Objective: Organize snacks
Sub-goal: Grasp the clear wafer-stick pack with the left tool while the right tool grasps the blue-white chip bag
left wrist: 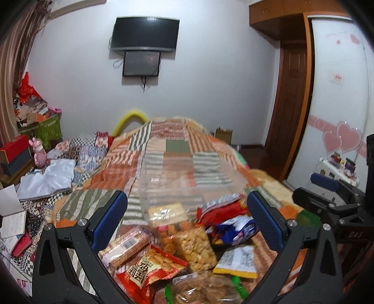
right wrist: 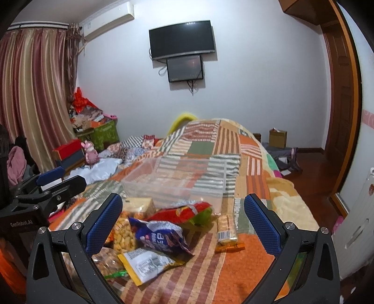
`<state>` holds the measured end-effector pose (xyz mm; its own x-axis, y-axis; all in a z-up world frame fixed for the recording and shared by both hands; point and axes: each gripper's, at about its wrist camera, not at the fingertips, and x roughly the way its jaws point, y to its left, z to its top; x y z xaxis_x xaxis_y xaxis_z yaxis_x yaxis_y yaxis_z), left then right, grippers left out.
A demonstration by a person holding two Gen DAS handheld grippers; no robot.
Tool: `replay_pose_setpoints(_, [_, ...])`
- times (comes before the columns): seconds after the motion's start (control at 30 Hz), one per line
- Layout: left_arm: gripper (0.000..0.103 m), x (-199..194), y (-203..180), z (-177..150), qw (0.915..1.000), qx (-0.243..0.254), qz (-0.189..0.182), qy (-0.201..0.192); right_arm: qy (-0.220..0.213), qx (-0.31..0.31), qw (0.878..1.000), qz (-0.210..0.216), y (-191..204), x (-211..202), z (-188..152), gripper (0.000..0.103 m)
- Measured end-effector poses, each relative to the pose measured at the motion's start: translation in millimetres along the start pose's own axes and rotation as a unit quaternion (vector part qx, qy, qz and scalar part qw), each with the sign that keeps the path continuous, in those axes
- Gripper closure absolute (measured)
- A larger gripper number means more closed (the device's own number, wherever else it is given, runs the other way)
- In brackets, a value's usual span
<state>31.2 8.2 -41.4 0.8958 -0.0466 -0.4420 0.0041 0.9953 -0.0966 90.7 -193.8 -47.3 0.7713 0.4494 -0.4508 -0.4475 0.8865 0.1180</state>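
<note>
Hand-held gripper (right wrist: 183, 222) open, crinkled snack packets (right wrist: 161, 236) piled

"GenRobot.AI" stands in pale letters on the black gripper body (right wrist: 19, 223) at the left edge of the right wrist view. "DAS" is embossed on the black gripper body (left wrist: 355, 234) at the right edge of the left wrist view. Snack packet print stays unreadable.

A dark television (right wrist: 182, 39) hangs on the white wall, with a smaller screen (right wrist: 185, 68) just under it. Well below the television lies a patchwork quilt (right wrist: 224, 145) — orange, green and striped squares. Left of it, striped curtains (right wrist: 30, 93) fall beside an air conditioner (right wrist: 109, 21). Lower left of the television sit a green box (right wrist: 105, 134), a pink figurine (right wrist: 90, 153) and a red box (right wrist: 67, 147) — a cardboard box (right wrist: 277, 138) stands lower right, near a wooden door (right wrist: 339, 88).
</note>
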Motion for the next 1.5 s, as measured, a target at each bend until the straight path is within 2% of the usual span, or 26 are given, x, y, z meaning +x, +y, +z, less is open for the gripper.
replay_pose_setpoints(0.37, [0.000, 59, 34, -27, 0.9940, -0.024, 0.016, 0.106, 0.087, 0.014, 0.995, 0.035, -1, 47, -26, 0.000])
replay_pose_setpoints(0.6, [0.000, 81, 56, -43, 0.9883, -0.034, 0.029, 0.146, 0.130, 0.026, 0.990, 0.058, 2, 74, -38, 0.000])
replay_pose_setpoints(0.8, [0.000, 85, 81, -50, 0.9854, -0.037, 0.048, 0.159, 0.145, 0.047, 0.985, 0.080, 1, 84, -45, 0.005])
replay_pose_setpoints(0.97, [0.000, 99, 103, -59, 0.9785, -0.048, 0.052, 0.194, 0.156, 0.073, 0.979, 0.109, -1, 92, -45, 0.011])
replay_pose_setpoints(1.2, [0.001, 126, 112, -77, 0.9683, -0.047, 0.047, 0.241, 0.162, 0.077, 0.975, 0.128, 2, 100, -45, 0.018])
replay_pose_setpoints(1.27, [0.009, 133, 114, -80, 0.9660, -0.049, 0.041, 0.251, 0.163, 0.075, 0.975, 0.134, 4, 101, -45, 0.022])
replay_pose_setpoints(1.4, [0.012, 140, 117, -81, 0.9648, -0.054, 0.034, 0.255, 0.163, 0.070, 0.974, 0.139, 6, 102, -44, 0.025])
replay_pose_setpoints(1.5, [0.019, 143, 112, -81, 0.9663, -0.038, 0.038, 0.252, 0.162, 0.072, 0.974, 0.140, 6, 102, -44, 0.027])
